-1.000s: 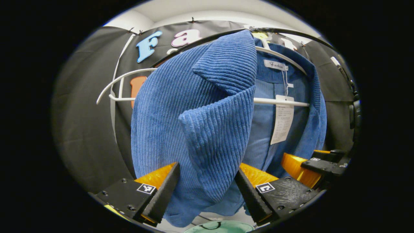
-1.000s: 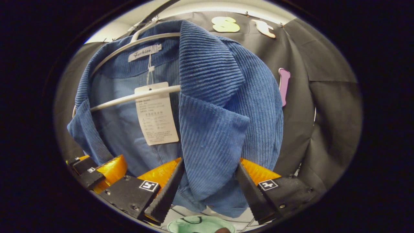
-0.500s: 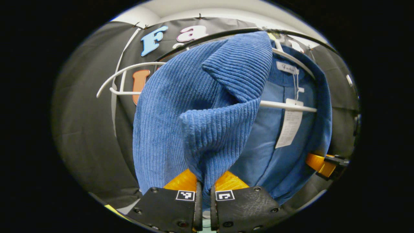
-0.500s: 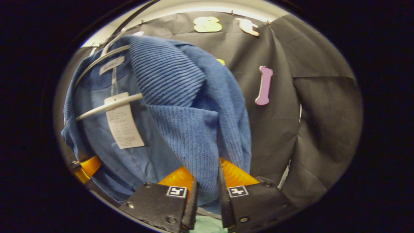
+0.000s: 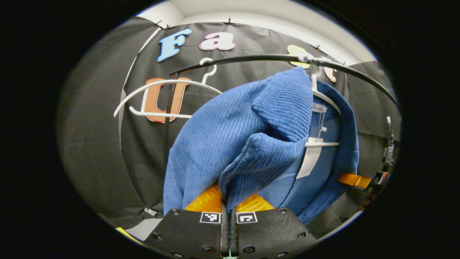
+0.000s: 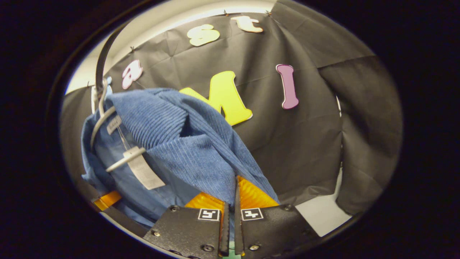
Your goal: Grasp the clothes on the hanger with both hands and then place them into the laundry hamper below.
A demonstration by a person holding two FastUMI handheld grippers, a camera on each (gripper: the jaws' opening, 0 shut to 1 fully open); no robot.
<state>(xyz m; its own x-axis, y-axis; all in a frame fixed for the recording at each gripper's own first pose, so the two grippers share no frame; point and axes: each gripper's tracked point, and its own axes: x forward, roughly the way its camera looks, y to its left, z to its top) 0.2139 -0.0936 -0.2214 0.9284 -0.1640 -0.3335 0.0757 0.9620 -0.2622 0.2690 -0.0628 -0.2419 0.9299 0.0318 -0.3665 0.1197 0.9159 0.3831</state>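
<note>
Blue ribbed corduroy, a collared jacket [image 5: 230,144], hangs from a white wire hanger [image 5: 325,104] hooked on the black curved rail [image 5: 251,58], and each front lapel is pinched so the garment can be drawn off by both sides at once. In the left gripper view the left hand-held gripper [image 5: 227,212] has its fingers pressed together on a bunched fold of one lapel, the cloth pulled taut from the collar down to the tips; in the right gripper view the right hand-held gripper [image 6: 230,212] is likewise clamped on the opposite lapel edge, with the jacket [image 6: 172,144] stretched toward it. The two grips spread the front open, which is why the lighter lining, the neck label and the white paper swing tag [image 5: 311,162] show between them. A second, bare white hanger [image 5: 158,99] hangs further along the rail. The jacket's shoulders look partly on the hanger, so the step in hand appears to be freeing it; a snag on the hanger's arm seems the main risk
</note>
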